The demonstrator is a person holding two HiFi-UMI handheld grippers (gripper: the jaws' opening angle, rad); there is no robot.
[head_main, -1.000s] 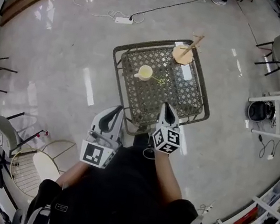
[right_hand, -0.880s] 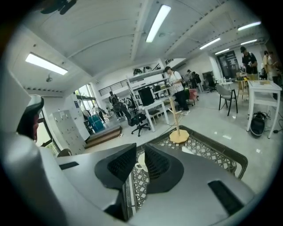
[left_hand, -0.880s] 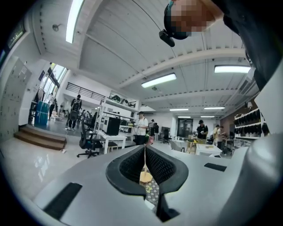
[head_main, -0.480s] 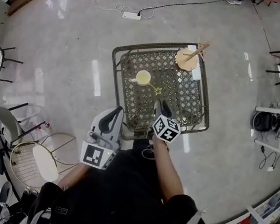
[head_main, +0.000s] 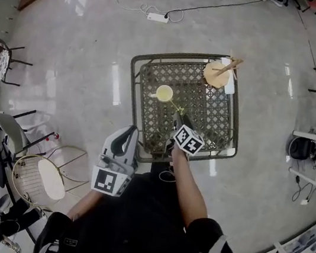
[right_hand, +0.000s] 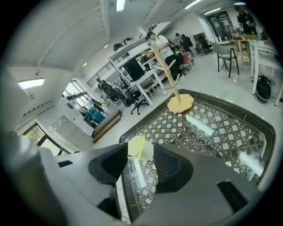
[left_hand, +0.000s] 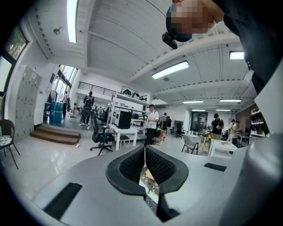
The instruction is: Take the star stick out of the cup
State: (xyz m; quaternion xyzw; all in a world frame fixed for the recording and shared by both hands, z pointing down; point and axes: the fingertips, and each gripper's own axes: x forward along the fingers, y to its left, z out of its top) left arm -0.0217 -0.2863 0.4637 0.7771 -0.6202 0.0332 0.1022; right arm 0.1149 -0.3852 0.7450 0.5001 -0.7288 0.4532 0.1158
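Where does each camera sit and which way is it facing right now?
Head view: on the person's head, looking steeply down at the table, cup and star stick; the right forearm, left gripper and right gripper show.
Left gripper view: rides the left gripper, facing across the room; its jaws together, the person's dark clothing upper right.
Right gripper view: rides the right gripper, facing the cup over the table; its jaws opening, nothing gripped.
Shared: head and right gripper views both show cup, stick and wooden stand.

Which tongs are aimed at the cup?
The right tongs, jaws opening, nothing between them yet, cup just ahead; the left tongs are shut, held farther back.
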